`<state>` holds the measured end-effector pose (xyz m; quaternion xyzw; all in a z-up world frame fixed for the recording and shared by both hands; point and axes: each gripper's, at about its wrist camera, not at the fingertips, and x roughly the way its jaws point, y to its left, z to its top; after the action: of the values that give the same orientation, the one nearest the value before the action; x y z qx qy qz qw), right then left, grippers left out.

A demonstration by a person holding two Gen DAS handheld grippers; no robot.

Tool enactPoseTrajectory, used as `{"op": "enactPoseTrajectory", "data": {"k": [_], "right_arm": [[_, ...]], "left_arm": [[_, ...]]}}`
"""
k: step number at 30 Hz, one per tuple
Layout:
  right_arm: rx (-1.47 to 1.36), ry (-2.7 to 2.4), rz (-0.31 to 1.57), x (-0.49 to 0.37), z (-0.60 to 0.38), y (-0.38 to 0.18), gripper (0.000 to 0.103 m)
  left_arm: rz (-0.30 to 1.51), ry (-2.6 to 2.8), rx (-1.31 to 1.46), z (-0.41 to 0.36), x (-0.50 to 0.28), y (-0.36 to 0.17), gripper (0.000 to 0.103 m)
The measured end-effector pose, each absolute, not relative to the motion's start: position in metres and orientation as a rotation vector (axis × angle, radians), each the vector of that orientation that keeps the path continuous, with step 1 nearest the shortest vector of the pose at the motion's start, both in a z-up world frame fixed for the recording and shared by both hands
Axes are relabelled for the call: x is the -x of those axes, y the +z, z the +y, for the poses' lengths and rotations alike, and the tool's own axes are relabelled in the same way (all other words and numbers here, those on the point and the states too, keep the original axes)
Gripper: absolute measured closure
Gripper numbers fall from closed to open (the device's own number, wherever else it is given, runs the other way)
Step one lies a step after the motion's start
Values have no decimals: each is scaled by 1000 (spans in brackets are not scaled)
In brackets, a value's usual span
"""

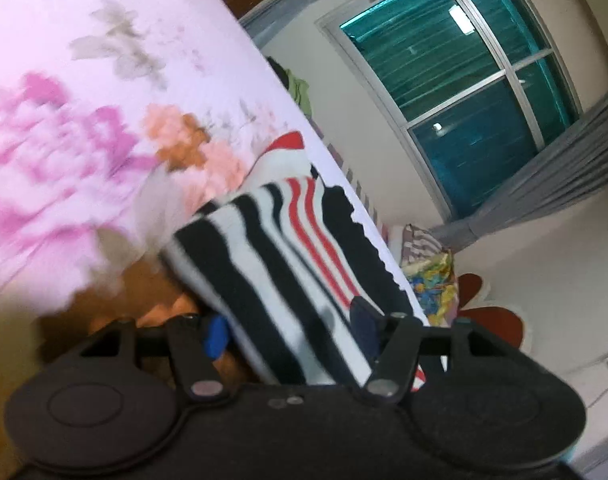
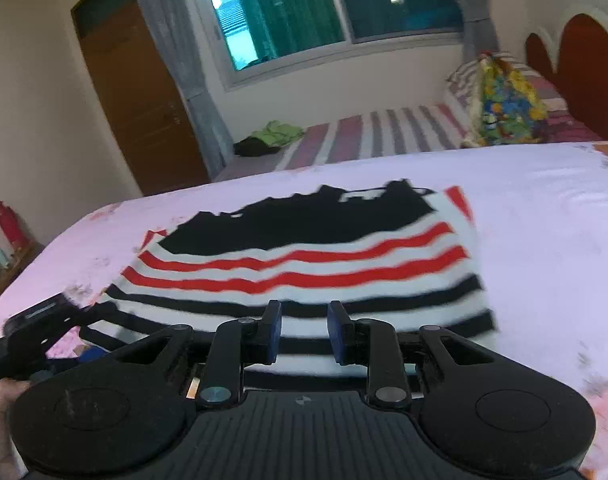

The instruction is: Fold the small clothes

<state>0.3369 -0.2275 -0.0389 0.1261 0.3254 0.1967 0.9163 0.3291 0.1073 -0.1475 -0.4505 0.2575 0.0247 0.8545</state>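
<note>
A small striped garment [image 2: 304, 264], white with black and red stripes and a black top part, lies on the pink floral bed sheet [image 2: 543, 208]. My right gripper [image 2: 304, 330] hovers over its near hem with a clear gap between the blue pads, holding nothing. In the left wrist view the garment [image 1: 288, 248] passes between the fingers of my left gripper [image 1: 290, 330]. Its blue pads stand wide apart, with the cloth's edge lying between them. The left gripper [image 2: 44, 320] shows at the garment's left hem in the right wrist view.
A striped bed [image 2: 383, 132] lies beyond, with a colourful pillow [image 2: 503, 100] and green and dark clothes [image 2: 272, 136]. A wooden door [image 2: 136, 92], window [image 2: 323, 4] and grey curtains stand behind. A red bottle [image 2: 6, 220] stands at the far left.
</note>
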Motion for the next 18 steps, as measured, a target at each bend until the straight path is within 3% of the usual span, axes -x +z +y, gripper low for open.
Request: {"op": "enactPoseTrajectory", "data": {"k": [3,4,5,8,11,15,18], "right_arm": [[-265,436,668,-360,-214,-46,77],[-264,445,673,-370,-208,-51,93],[-263,452,684,-379,-203,-55,102],[-265,458,698,-402,-189,-67,102],[-262,476,703,-415,-178,-75,102],[-239,497,717,-423,-167,-85,102],[-208,472,760,-427,-159,-97,102]], "left_arm": [[511,79,931,105,-348,-149,43],[497,88,960,105,-352,-150,43],[492,93,986,106,-355,-150,45],[501,111,987,105,-368,-150,54],[516,121,957,104,-375,-154,73],[507,105,953,108,-374,-159,77],[500,74,1010,116,-369,-157,85]]}}
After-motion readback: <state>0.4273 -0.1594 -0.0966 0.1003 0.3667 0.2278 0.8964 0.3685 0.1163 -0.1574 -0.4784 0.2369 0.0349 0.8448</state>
